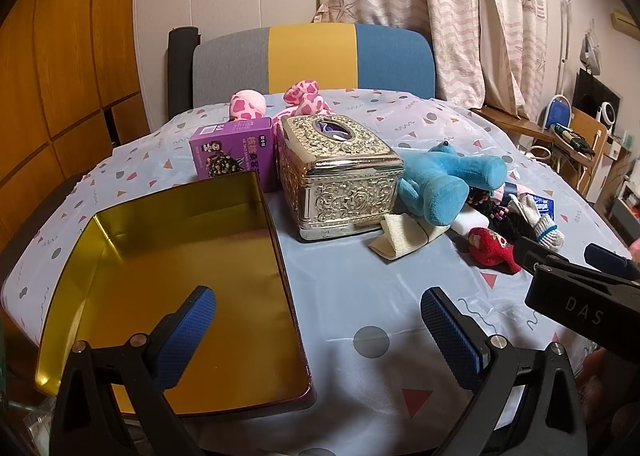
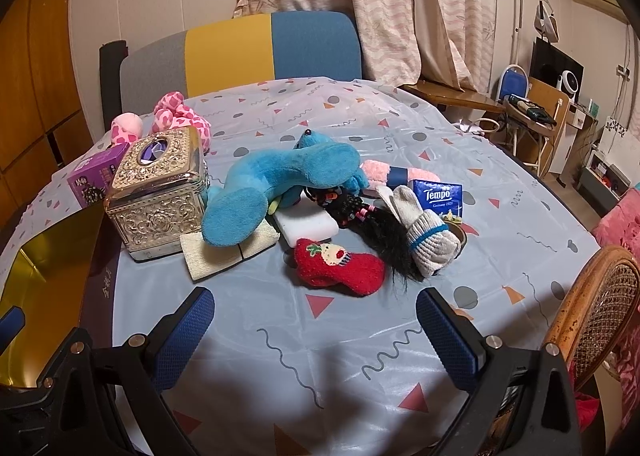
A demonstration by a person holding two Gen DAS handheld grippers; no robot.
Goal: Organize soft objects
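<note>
Both tongs [image 1: 316, 332] [image 2: 316, 332] gape empty; ornate box [image 1: 340, 176] flanks gold tin [image 1: 180, 276].

The blue plush [image 2: 280, 192] hides part of the cream cloth [image 2: 224, 256]. Left of the right gripper, the gold tin [image 2: 44, 288] is cut by the frame edge.

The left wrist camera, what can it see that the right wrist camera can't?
Only the left wrist view shows the whole inside of the gold tin, bare, and the right gripper from the side.

Only the right wrist view shows the wicker chair and the pink roll clearly.

Both show the blue plush, red sock and silver tissue box.
</note>
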